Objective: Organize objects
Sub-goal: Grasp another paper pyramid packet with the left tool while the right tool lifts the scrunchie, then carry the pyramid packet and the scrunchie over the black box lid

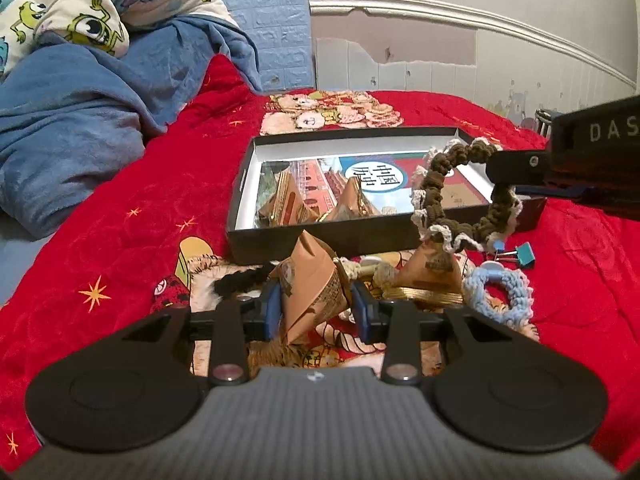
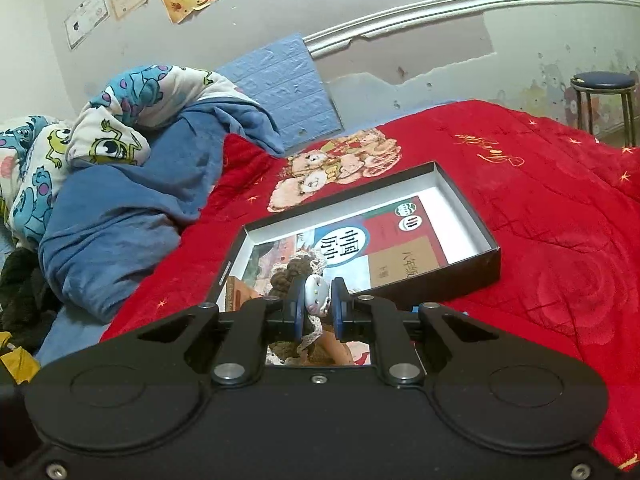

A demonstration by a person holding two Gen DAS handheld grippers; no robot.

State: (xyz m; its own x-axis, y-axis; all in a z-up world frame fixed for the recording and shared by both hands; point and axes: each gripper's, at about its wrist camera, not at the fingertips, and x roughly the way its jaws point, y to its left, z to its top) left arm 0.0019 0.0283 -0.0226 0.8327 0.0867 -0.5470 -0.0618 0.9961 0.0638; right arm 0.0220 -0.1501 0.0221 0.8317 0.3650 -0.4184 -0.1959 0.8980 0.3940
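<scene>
In the left wrist view my left gripper (image 1: 317,312) is shut on a brown paper pyramid packet (image 1: 310,284), held just above the bed in front of the black shallow box (image 1: 240,204). Two similar packets (image 1: 288,200) lie inside the box on a printed book cover (image 1: 376,176). My right gripper (image 1: 505,182) comes in from the right, shut on a brown-and-white crocheted hair loop (image 1: 436,188) that hangs over the box's near right corner. In the right wrist view that gripper (image 2: 318,304) pinches the loop's small white charm (image 2: 317,292) above the box (image 2: 472,216).
On the red bedspread (image 1: 120,220) before the box lie another paper packet (image 1: 434,272), gold bangles (image 1: 420,294), a light blue crocheted ring (image 1: 500,292), a blue binder clip (image 1: 524,256) and a dark hair tie (image 1: 236,284). A blue blanket (image 1: 80,120) is heaped left. A stool (image 2: 604,96) stands far right.
</scene>
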